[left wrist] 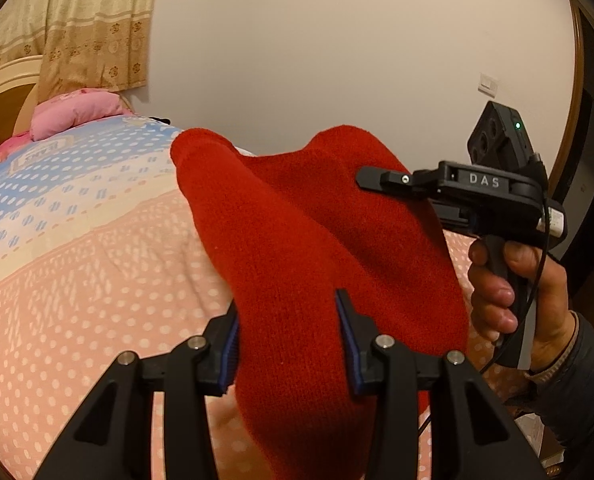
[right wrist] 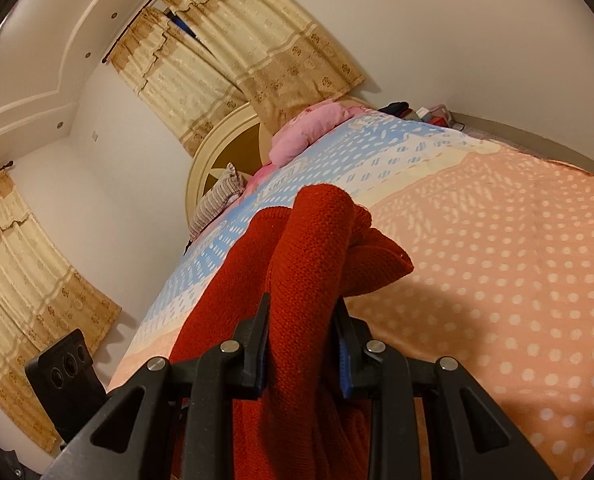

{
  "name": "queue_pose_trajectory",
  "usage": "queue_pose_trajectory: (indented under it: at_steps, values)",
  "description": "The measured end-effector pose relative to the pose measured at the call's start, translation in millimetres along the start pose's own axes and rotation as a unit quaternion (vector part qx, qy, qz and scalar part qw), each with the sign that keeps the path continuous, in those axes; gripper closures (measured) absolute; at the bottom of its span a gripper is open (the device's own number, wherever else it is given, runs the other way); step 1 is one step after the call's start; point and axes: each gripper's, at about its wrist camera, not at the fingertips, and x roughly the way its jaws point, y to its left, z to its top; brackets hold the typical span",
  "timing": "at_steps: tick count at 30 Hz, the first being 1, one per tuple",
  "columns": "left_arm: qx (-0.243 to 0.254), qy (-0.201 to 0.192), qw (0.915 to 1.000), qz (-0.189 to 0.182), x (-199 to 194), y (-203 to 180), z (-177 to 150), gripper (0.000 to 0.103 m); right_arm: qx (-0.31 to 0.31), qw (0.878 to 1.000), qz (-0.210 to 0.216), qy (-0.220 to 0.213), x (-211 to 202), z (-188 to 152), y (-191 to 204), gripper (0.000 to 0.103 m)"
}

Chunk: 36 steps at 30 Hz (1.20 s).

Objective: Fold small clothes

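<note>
A red knitted garment (left wrist: 317, 240) is held up above the bed between both grippers. My left gripper (left wrist: 289, 320) is shut on a thick fold of it, the cloth bulging between the blue pads. The right gripper shows in the left wrist view (left wrist: 381, 180) at the right, its fingers against the far side of the garment, held by a hand. In the right wrist view my right gripper (right wrist: 303, 320) is shut on a bunched roll of the same red garment (right wrist: 313, 240), which hangs down to the left.
The bed (left wrist: 97, 280) has a peach dotted cover with a blue dotted band toward the head. A pink pillow (left wrist: 73, 114) and a striped cushion (right wrist: 217, 200) lie by the headboard (right wrist: 217, 148). Beige curtains (right wrist: 237, 60) hang behind. Small items (right wrist: 417, 112) sit beyond the bed.
</note>
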Motion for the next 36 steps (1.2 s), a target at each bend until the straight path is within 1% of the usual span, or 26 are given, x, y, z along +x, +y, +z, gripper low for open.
queue_pose_trajectory:
  at_steps: [6,13,19,28,36]
  values:
    - [0.005,0.007,1.0,-0.004,13.5,-11.8,1.2,0.06,0.009,1.0,-0.007,-0.013,-15.4,0.7,-11.4,0.076]
    - [0.011,0.019,0.9997,-0.008,21.7,-20.1,-2.4,0.06,0.029,0.999,-0.012,-0.016,-20.9,-3.4,-30.2,0.076]
    - [0.0,0.028,0.9996,-0.002,26.1,-15.3,-4.0,0.06,0.036,0.999,-0.007,-0.009,-12.5,-9.1,-38.7,0.076]
    - [0.0,0.03,0.9995,0.008,36.8,-10.0,0.3,0.06,0.038,0.999,-0.015,-0.011,0.2,0.0,-47.2,0.076]
    - [-0.015,0.048,0.9986,0.013,49.4,3.3,-6.1,0.059,0.046,0.999,-0.022,-0.005,9.1,-5.4,-56.9,0.076]
